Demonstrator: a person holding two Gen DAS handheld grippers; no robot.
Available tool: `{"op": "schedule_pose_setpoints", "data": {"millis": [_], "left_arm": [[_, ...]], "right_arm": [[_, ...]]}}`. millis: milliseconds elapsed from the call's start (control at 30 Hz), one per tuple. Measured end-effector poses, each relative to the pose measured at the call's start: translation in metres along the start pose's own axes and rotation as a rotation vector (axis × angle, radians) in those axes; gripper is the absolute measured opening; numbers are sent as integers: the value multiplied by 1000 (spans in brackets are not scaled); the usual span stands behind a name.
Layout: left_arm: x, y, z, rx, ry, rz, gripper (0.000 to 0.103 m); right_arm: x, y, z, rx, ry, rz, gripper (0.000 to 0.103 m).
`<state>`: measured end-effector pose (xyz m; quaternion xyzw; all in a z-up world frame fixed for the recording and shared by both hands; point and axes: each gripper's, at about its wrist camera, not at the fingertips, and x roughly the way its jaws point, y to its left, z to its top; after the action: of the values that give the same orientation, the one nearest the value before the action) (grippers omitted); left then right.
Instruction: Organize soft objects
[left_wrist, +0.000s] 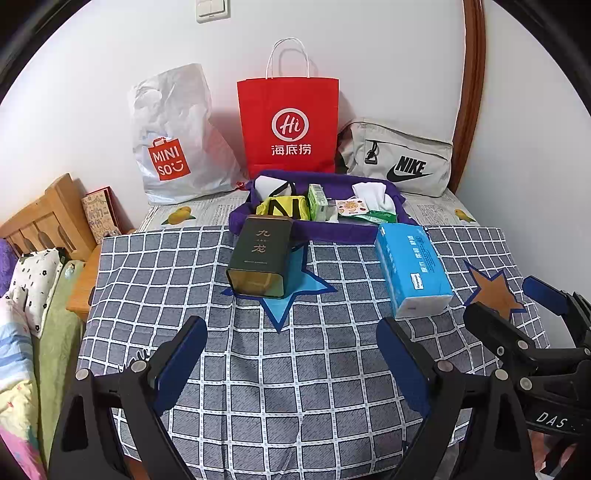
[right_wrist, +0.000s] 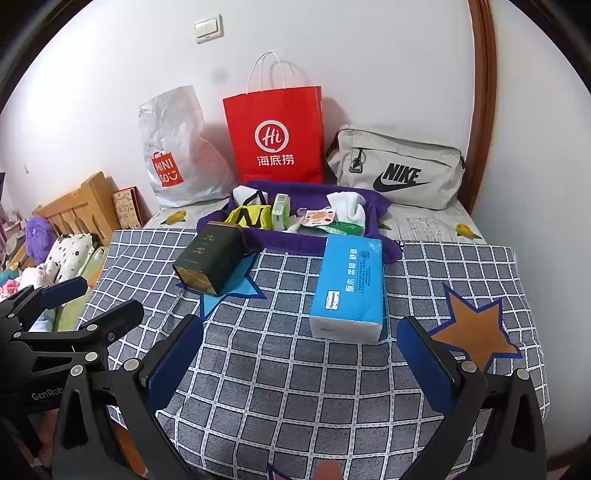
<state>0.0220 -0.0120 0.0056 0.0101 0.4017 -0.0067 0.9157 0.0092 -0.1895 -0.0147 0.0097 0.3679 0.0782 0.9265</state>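
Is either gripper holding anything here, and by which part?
Nothing is held. The left gripper and right gripper are both open above the checked cloth.

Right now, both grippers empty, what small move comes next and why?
Probably ease the right gripper forward toward the blue plastic-wrapped tissue pack. It lies just ahead of the open fingers on the checked cloth, outside the purple fabric tray, and is soft.
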Motion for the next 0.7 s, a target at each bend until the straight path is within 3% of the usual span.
{"op": "schedule_pose_setpoints", "data": {"millis": [700], "left_arm": [[0, -1, 0, 2, 1, 0, 93]], "right_arm": [[-2, -1, -3, 2, 0, 0, 103]]}}
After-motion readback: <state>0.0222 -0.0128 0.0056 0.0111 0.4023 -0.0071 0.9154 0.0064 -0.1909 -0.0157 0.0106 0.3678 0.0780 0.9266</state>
